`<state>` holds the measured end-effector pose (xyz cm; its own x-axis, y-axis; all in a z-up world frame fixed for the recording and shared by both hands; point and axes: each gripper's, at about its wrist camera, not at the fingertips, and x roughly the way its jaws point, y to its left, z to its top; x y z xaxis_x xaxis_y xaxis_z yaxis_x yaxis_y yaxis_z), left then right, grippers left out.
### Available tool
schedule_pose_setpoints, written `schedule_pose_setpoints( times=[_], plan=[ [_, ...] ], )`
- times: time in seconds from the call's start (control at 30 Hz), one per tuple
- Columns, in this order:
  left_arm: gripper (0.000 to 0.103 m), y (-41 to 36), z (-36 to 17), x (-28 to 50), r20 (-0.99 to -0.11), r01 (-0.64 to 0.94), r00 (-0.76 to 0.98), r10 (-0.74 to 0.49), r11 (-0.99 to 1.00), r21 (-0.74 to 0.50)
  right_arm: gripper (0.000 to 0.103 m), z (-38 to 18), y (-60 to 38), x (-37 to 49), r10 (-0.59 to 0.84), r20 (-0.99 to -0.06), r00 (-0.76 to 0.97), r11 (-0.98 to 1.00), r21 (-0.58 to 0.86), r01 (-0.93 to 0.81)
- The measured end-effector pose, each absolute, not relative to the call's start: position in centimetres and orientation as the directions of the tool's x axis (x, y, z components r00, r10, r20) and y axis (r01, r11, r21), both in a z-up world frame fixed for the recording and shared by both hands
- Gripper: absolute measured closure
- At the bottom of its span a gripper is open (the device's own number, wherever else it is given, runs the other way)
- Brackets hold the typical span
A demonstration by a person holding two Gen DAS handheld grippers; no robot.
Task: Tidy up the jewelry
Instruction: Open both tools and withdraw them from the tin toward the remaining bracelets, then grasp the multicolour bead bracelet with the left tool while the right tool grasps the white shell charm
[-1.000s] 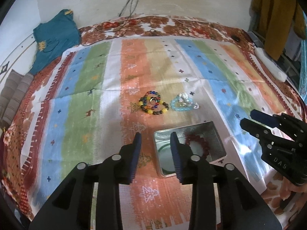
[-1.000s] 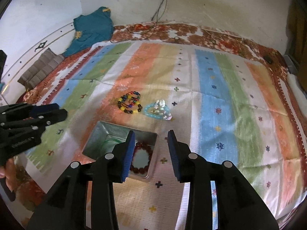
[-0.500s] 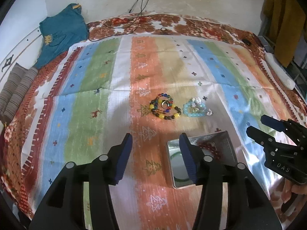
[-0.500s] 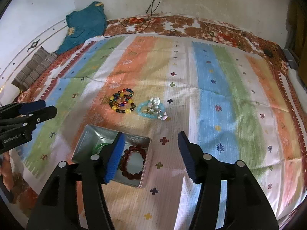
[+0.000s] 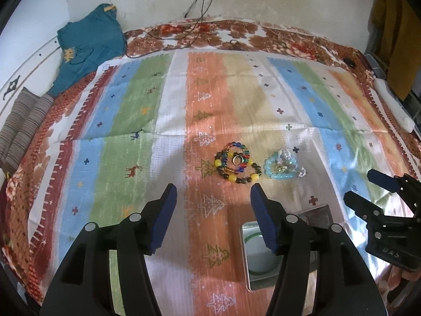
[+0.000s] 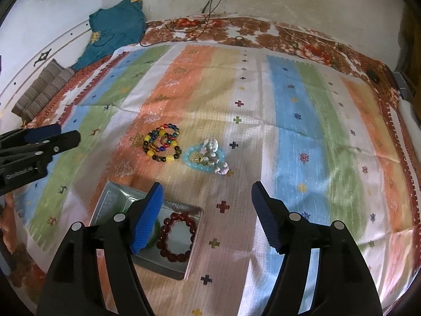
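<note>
I read "DAS" on right gripper (image 5: 368,189) body. Both my grippers angled down over striped cloth (image 6: 302,131); left gripper (image 5: 213,192) jaws just widened, right too, nothing between.

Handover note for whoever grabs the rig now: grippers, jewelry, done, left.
Left gripper: open, empty, jaws have just been opening.
Right gripper: open, empty, jaws also just opening.
Metal tin on the striped cloth: holds the dark red bead bracelet and a green bangle, partly hidden by the fingers.
Still out on the cloth beyond the tin: multicolour bead bracelets with a ring inside, and beside them the light blue bracelet pile.
Left: move both piles into the tin.
</note>
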<state>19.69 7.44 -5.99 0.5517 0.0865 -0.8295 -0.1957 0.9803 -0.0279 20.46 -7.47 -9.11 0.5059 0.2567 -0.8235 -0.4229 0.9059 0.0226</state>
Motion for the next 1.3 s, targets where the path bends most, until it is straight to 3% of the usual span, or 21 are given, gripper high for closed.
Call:
schedule_pose_setpoints(
  times=[1.3],
  plan=[
    [0.039, 8.4, -10.6, 27.3, -0.881, -0.164, 0.467, 0.078, 0.986, 0.000, 0.033, -13.8, -5.2, 26.9, 0.206, -0.872, 0.444, 0.910, 0.003, -0.415]
  ],
)
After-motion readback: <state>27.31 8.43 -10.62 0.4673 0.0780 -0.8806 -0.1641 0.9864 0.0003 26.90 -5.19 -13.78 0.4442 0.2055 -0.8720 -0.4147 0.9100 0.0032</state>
